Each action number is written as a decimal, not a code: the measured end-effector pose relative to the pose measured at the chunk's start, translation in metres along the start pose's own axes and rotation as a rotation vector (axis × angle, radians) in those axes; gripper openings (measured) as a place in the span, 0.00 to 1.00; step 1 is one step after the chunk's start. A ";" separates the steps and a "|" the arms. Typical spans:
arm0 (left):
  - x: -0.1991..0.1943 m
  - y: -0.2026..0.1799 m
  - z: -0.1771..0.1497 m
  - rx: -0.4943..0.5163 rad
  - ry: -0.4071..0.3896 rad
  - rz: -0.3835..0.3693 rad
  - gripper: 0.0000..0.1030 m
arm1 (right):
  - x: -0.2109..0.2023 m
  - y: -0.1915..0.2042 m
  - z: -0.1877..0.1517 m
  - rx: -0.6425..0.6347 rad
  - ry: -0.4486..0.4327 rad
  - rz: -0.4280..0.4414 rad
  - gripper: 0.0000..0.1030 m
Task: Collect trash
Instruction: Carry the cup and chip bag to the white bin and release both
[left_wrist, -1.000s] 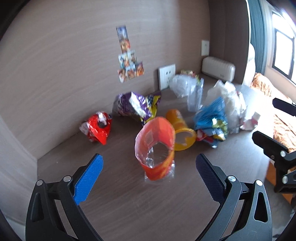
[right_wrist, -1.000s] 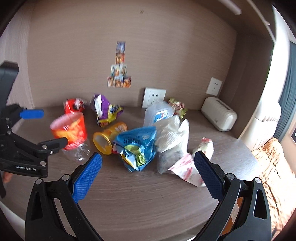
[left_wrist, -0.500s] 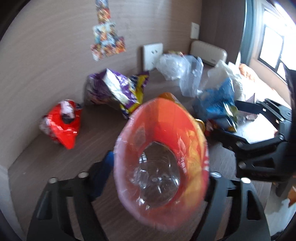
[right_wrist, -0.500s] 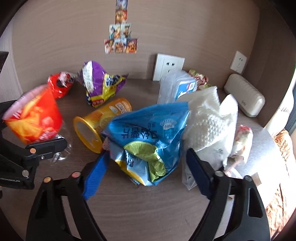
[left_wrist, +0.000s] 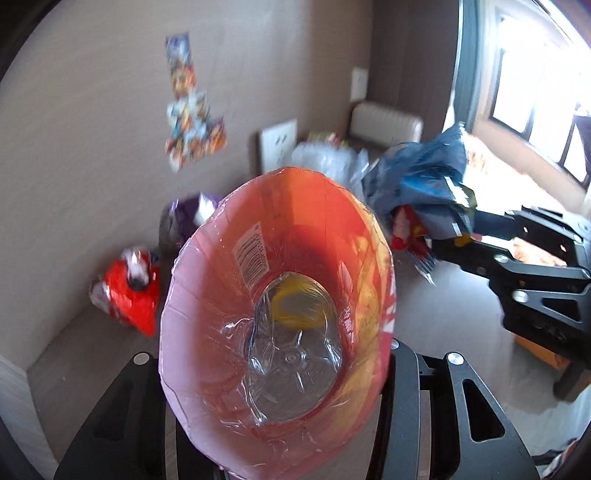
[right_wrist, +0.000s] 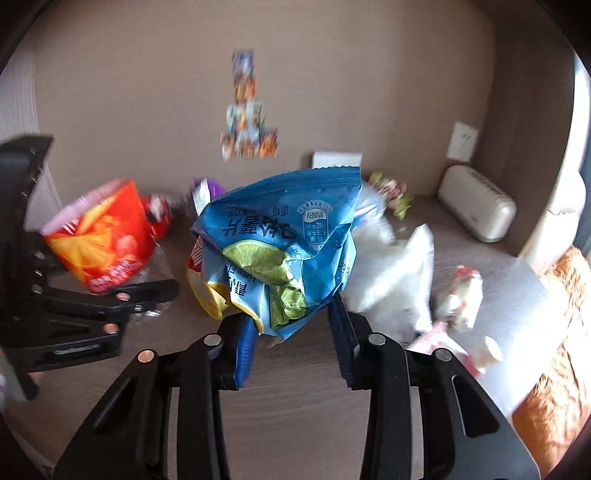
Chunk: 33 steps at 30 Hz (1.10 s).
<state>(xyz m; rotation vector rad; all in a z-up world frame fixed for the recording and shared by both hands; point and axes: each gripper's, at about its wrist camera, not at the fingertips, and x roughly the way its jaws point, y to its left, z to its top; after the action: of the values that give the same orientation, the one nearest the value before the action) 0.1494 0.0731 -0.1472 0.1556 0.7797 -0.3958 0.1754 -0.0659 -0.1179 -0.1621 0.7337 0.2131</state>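
Compared with one second ago, both sets of jaws have just been closing from wide open: the left gripper (left_wrist: 280, 417) now clamps the base of the orange cut bottle (left_wrist: 277, 321), and the right gripper (right_wrist: 291, 328) pinches the lower end of the blue lime chip bag (right_wrist: 284, 243). Both items are raised off the wooden desk (right_wrist: 295, 406). The bottle's long axis runs along the fingers with its open mouth toward the camera; the bag stands roughly upright, print inverted.

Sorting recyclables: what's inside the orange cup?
The orange cup looks empty: only its clear bottom, with something yellow showing through from beneath. What that is stays unclear.
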 end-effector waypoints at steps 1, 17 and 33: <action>-0.004 -0.004 0.004 0.010 -0.012 -0.014 0.42 | -0.015 -0.005 0.002 0.032 -0.022 -0.010 0.37; 0.011 -0.216 0.013 0.373 -0.025 -0.489 0.43 | -0.194 -0.131 -0.113 0.372 0.008 -0.461 0.37; 0.237 -0.481 -0.103 0.578 0.309 -0.653 0.43 | -0.153 -0.315 -0.344 0.599 0.273 -0.382 0.37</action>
<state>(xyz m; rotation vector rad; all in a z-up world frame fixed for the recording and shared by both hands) 0.0413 -0.4065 -0.3840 0.5156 0.9968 -1.2389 -0.0791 -0.4664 -0.2430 0.2455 0.9901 -0.4022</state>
